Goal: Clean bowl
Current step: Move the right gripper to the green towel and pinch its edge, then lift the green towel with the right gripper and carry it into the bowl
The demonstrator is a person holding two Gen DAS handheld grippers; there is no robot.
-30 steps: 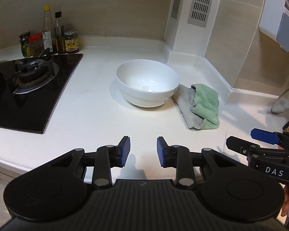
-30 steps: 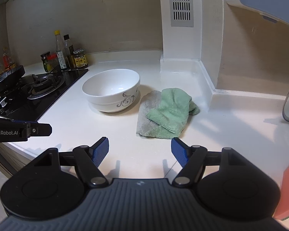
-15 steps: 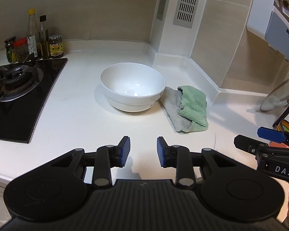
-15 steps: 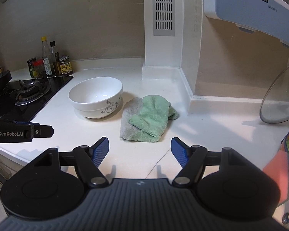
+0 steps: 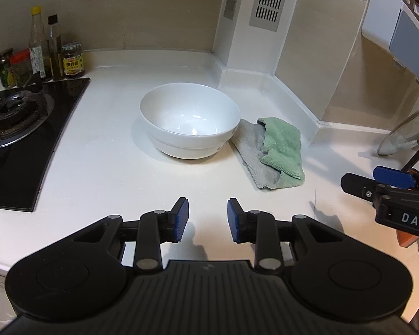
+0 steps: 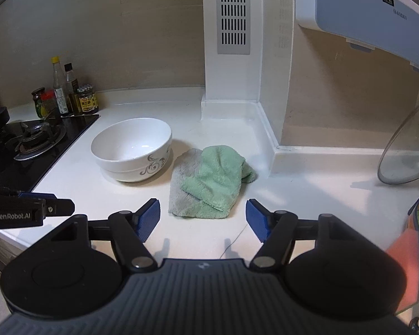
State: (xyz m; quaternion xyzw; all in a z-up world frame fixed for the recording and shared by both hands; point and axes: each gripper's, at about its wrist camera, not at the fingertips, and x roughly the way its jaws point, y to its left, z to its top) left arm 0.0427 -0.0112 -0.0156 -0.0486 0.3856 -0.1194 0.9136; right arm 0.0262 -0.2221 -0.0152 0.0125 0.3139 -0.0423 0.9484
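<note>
Ahead of both empty, parted jaws, the glossy bowl (image 5: pixel 190 120) looks rigid, slippery, breakable; its rim suits gripping, the soft cloth (image 6: pixel 212 181) pinches anywhere.

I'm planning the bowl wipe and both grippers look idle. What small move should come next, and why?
Probably ease the right gripper forward and down onto the green cloth. Its jaws are wide open and empty, and the cloth lies folded on the counter straight ahead between them, beside the white bowl. The left gripper, also open, faces the bowl and could steady it afterwards.
</note>
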